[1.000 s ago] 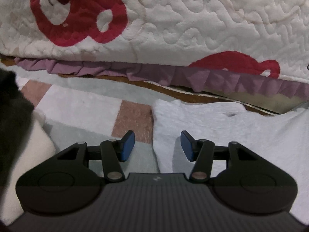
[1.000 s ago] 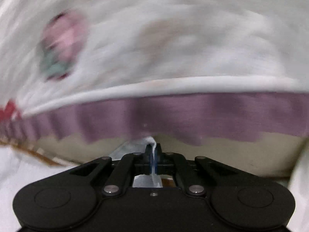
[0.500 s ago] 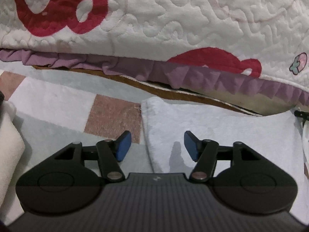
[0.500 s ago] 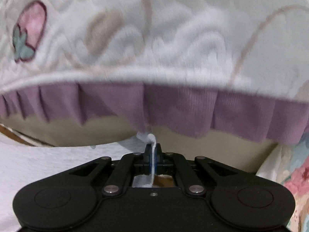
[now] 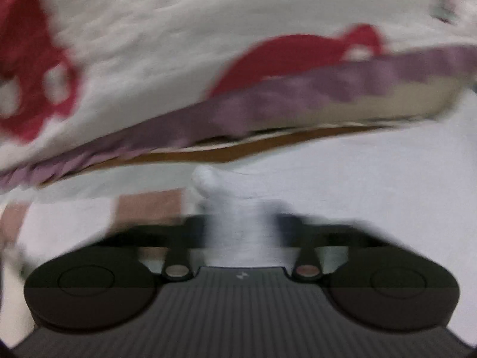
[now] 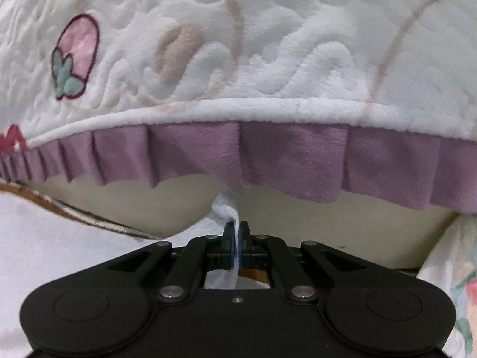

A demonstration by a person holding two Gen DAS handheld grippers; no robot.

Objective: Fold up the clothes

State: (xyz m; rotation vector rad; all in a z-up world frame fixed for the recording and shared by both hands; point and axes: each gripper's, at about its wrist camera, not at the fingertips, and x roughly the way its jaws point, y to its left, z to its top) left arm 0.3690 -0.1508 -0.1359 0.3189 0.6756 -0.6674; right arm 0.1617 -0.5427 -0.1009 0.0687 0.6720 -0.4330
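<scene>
A white garment (image 5: 372, 185) lies spread on a checked mat. In the blurred left wrist view its near corner (image 5: 241, 223) bunches up between the fingers of my left gripper (image 5: 241, 226), whose jaws stand partly closed around it; whether they grip it is unclear. In the right wrist view my right gripper (image 6: 236, 238) is shut on another white corner of the garment (image 6: 229, 208), pinched between the blue pads (image 6: 229, 247), just below a purple ruffle.
A white quilted blanket (image 6: 268, 44) with red bears, a strawberry patch and a purple ruffled hem (image 6: 298, 152) hangs right ahead in both views. The pale checked mat (image 5: 149, 205) with brown squares lies at the left. Floral fabric (image 6: 459, 292) sits at the far right.
My left gripper moved forward and right onto the garment's corner and its jaws narrowed around it. My right gripper stayed shut on its corner; the blanket shifted slightly in its view.
</scene>
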